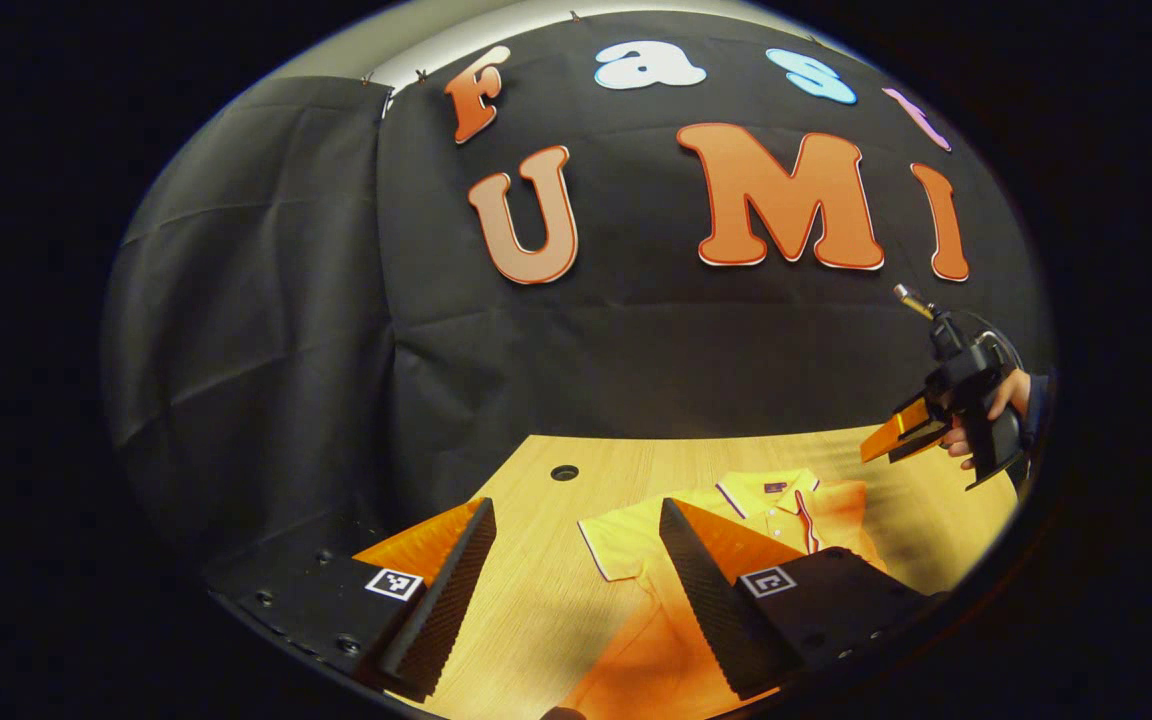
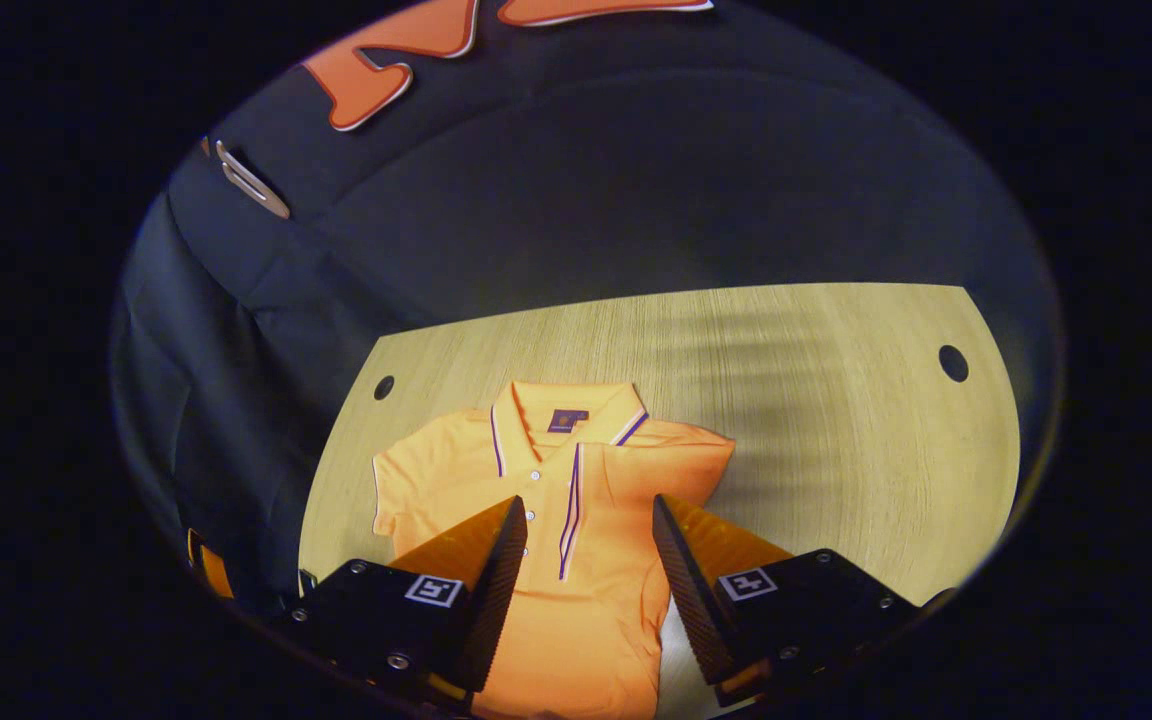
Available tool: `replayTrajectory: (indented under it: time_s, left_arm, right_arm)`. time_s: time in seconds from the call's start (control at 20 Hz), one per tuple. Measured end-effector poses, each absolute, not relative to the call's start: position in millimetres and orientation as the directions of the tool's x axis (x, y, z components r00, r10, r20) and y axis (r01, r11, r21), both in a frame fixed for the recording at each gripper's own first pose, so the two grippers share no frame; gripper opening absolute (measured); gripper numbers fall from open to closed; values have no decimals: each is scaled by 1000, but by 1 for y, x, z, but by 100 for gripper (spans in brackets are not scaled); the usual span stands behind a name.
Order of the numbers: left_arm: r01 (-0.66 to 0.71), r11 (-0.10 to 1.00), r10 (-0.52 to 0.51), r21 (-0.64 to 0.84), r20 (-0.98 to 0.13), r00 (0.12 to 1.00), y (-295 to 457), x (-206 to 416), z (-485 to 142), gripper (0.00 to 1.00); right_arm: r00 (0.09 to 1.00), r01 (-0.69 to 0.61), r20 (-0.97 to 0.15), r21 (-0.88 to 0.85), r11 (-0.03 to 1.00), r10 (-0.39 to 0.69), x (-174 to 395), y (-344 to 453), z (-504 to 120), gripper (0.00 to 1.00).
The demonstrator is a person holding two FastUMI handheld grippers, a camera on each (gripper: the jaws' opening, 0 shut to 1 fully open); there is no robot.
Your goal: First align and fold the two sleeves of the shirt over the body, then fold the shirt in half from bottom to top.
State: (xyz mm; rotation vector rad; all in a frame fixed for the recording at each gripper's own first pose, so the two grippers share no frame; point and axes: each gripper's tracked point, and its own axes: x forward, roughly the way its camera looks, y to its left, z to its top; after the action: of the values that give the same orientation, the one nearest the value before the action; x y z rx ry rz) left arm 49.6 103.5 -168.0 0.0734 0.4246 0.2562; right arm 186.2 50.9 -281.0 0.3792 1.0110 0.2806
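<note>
An orange polo shirt (image 2: pixel 576 600) lies flat on the wooden table (image 2: pixel 836 450), collar at the far end and buttons up. One short sleeve (image 2: pixel 406 480) is spread out on the left. The opposite shoulder (image 2: pixel 696 450) ends in a straight edge, and I cannot tell how that sleeve lies. My right gripper (image 2: pixel 586 505) hovers open over the shirt's chest, gripping nothing. My left gripper (image 1: pixel 576 510) is open above the table beside the spread sleeve (image 1: pixel 616 545), one finger over the shirt (image 1: pixel 786 505). Farther right, a hand holds the right gripper (image 1: pixel 876 450) above the table.
The booth's black cloth wall stands close behind the table's far edge. The tabletop has a round cable hole (image 2: pixel 383 386) near the shirt's left shoulder and another hole (image 2: pixel 953 363) at the far right. Bare wood stretches to the right of the shirt.
</note>
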Motion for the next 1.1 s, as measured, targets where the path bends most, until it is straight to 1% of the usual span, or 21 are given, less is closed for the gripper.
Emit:
replayTrajectory:
  time_s: [0.1, 0.15, 0.2, 0.35, 0.5, 0.65, 0.8, 0.9, 1.0, 1.1]
  left_arm:
    - [-191, 975, 220, 110, -441, 870, 111, 68, -190, 99]
    - [-172, 981, 196, 94, -466, 863, 114, 77, -201, 99]
    - [-153, 985, 171, 78, -497, 851, 117, 85, -213, 99]
    - [-113, 993, 117, 43, -578, 808, 127, 113, -242, 99]
    - [-89, 996, 60, -11, -653, 755, 129, 133, -267, 99]
    - [-99, 992, 11, -76, -736, 677, 132, 149, -305, 99]
    - [-126, 987, -4, -100, -799, 601, 136, 165, -332, 99]
    - [-138, 984, -18, -111, -838, 546, 137, 177, -354, 98]
    - [-150, 985, -10, -90, -884, 466, 143, 184, -376, 99]
    - [-133, 989, -15, -70, -928, 373, 143, 185, -397, 98]
  right_arm:
    - [551, -39, -751, 412, 910, 363, 181, 45, -270, 81]
    - [572, -32, -747, 393, 919, 340, 179, 41, -266, 85]
    - [591, -32, -739, 380, 925, 324, 175, 39, -259, 86]
    - [643, -26, -711, 351, 936, 284, 164, 38, -242, 90]
    - [694, 12, -683, 329, 944, 229, 153, 30, -220, 95]
    - [735, 48, -656, 304, 951, 173, 137, 19, -204, 97]
    - [772, 86, -628, 248, 965, 92, 120, 3, -187, 99]
    - [780, 114, -623, 226, 968, 54, 106, -4, -179, 98]
    - [792, 138, -609, 221, 965, 26, 96, -6, -171, 99]
    - [800, 163, -600, 217, 963, 0, 83, -11, -162, 99]
